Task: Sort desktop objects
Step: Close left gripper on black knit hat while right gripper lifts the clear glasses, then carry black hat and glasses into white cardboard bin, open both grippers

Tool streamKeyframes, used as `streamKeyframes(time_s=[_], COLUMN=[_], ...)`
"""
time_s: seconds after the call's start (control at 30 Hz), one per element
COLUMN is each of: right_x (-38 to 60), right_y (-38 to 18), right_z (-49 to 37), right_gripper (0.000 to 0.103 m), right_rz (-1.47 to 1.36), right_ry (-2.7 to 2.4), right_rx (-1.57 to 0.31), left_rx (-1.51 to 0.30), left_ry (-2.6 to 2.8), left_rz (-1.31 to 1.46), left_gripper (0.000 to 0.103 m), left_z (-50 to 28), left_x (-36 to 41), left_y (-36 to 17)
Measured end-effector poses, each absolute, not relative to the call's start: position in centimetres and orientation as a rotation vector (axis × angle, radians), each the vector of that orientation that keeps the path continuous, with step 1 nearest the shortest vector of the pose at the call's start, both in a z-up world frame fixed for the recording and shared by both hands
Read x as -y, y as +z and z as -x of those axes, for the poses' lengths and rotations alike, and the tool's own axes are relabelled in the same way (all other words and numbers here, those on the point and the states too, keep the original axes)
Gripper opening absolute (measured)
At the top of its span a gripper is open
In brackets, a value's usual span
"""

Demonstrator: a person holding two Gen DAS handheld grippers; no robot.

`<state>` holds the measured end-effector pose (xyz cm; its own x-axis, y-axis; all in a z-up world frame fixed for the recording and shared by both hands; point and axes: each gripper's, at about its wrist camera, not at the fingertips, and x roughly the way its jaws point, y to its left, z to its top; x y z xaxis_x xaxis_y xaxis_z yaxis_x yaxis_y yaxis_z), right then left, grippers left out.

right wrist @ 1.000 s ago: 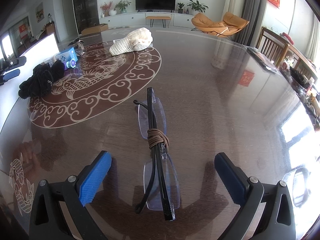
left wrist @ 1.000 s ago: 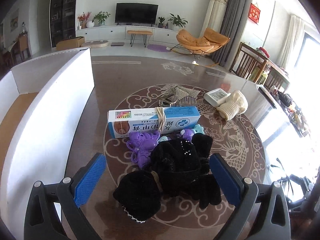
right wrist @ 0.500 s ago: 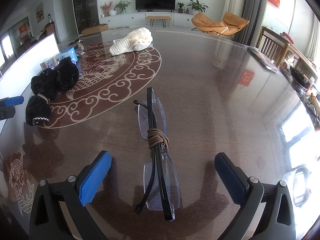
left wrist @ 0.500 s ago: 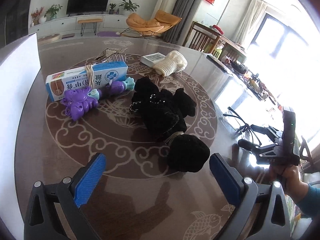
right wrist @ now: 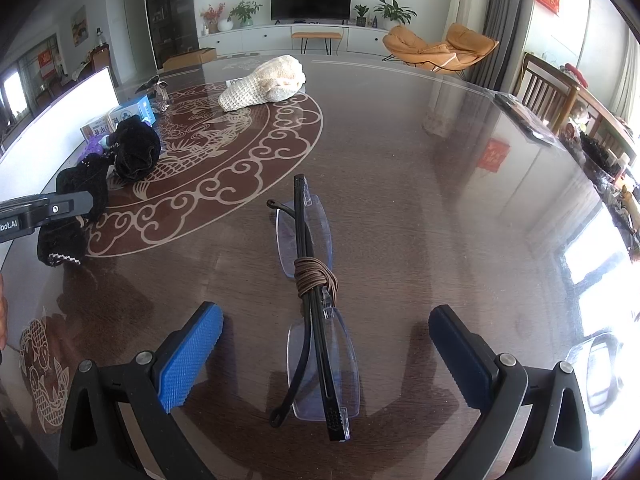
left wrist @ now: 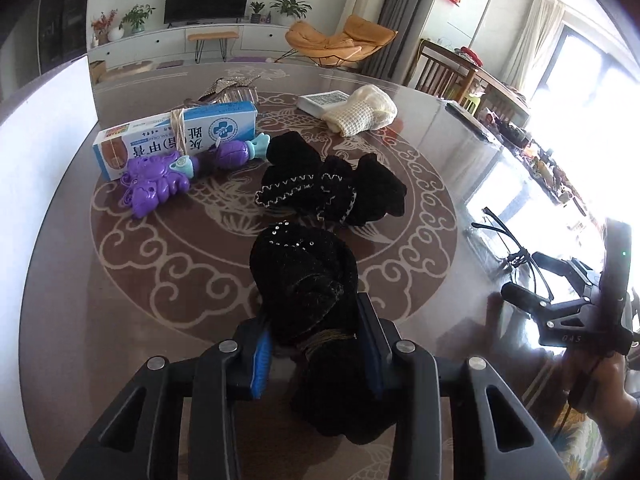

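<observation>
On the dark patterned glass-topped table [left wrist: 120, 280], my left gripper [left wrist: 316, 344] has just closed its jaws onto the black knitted fabric bundle [left wrist: 304, 272] (twine-tied), while my right gripper [right wrist: 326, 344] stands released around the folded rimless black-armed glasses [right wrist: 316, 320].

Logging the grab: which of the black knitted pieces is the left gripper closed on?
The left gripper has just closed on the near black knitted piece with the sequin row, at its cord-tied end. The far black knitted piece with zigzag trim lies free beside the purple plastic toy.
</observation>
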<state>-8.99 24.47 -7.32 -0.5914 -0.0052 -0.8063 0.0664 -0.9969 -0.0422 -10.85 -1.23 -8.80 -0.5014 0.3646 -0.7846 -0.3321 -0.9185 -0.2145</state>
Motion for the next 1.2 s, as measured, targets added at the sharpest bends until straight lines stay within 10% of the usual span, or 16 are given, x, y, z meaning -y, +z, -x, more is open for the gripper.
streamKeyframes(time_s=[0.1,0.23,0.4,0.57,0.77,0.87,0.93,1.03,1.2], right_x=[-24.5,-24.4,-24.5,-24.5,-25.1,-24.6,-24.0,-23.1,-23.0], right_y=[-7.3,-7.3,-7.3,-7.3,-6.6,-5.7,-6.1,-5.7,-3.6], right_z=[9.0,9.0,8.9,9.0,10.4,11.7,12.5,12.1,10.9], right_gripper=[0.103,0.103,0.103,0.103,0.103,0.084,0.045,0.012,0.013], right_rz=[-1.401,-1.403,-1.402,-1.404,-1.432,-1.451,-1.529,-1.535,-1.496], right_ry=[-2.764,-2.761,-2.763,-2.758,-2.626,-2.563,-2.501,-2.508,-2.543], right_rx=[-0.103,-0.096,-0.1,-0.089,-0.038,-0.103,-0.16,-0.298,-0.292], left_rx=[0.033,-0.018,-0.116,-0.18,-0.194,-0.179,-0.172,-0.176,-0.196], left_ry=[2.446,2.498,2.494,2.554,2.556,2.561,2.571,2.596,2.62], left_rz=[1.299,1.305,1.331,1.258,1.24,1.243,1.244,1.231,1.202], left_gripper=[0.042,0.087,0.087,0.034,0.034,0.034,0.034,0.034,0.034], left_z=[8.4,7.3,8.1,7.6,5.9,5.6,5.3,4.8,3.9], left_x=[3.4,4.4,1.9,1.5,2.2,2.2,2.3,2.2,2.3], left_y=[-8.6,-8.8,-9.5,-9.3,-9.2,-9.1,-9.2,-9.0,-8.4])
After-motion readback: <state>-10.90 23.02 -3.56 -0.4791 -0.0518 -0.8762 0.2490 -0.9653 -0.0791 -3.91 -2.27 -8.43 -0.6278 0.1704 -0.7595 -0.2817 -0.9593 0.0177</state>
